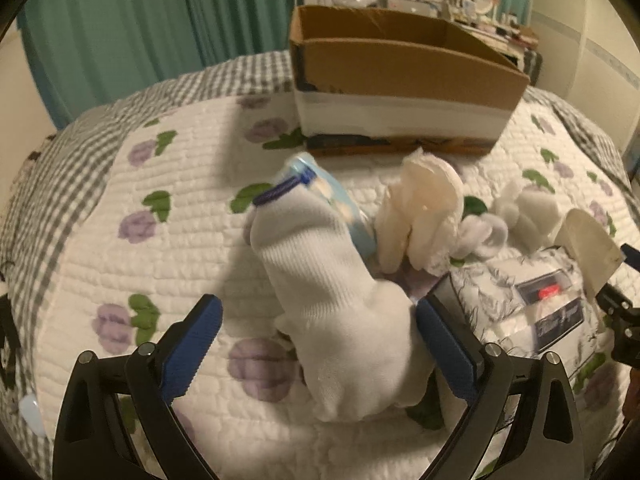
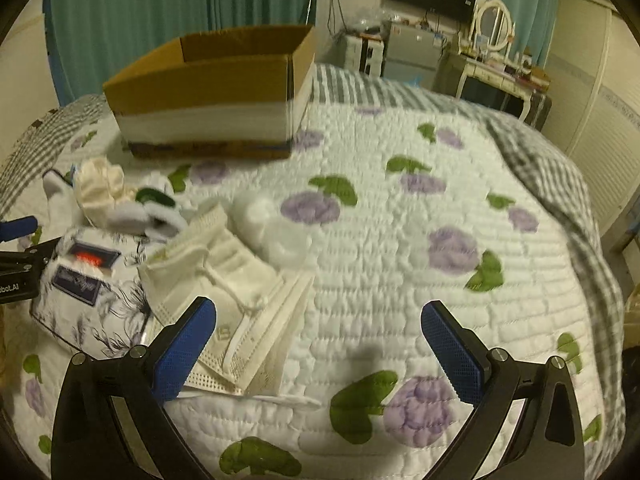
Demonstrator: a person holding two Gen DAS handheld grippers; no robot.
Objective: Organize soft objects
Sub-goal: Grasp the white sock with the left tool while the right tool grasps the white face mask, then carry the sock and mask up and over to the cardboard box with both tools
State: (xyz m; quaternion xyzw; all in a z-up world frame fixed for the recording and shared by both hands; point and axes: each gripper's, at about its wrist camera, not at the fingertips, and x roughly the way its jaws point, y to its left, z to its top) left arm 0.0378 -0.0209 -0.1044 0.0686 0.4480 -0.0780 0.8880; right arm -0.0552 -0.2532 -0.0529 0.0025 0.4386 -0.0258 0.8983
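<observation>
Quilted bed point(image 2: 400, 264) with purple flowers and green leaves, teal curtains behind; open cardboard box point(image 1: 404, 80) standing at the far side of the quilt, apparently the place for the soft things; white sock point(image 1: 332, 300) lying between the blue pads of the left gripper point(image 1: 320, 344), jaws wide and not yet pressing it, the right pad just beside or perhaps touching the sock's heel, cannot tell which; cream cloth bundle point(image 1: 420, 208) and small white socks point(image 1: 528, 208) heaped just beyond, a printed tissue pack point(image 1: 536, 300) to the right; right gripper point(image 2: 318, 344) hovering over bare quilt, jaws wide and empty, folded face masks point(image 2: 236, 312) by its left pad; step in hand judged as the pick-up of the sock, nothing visible in the box from either view; next move calls for closing on the thick middle of the sock, lifting clear of the pile, then carrying forward over the box's near wall; likely to sag and drag its loose toe end.
</observation>
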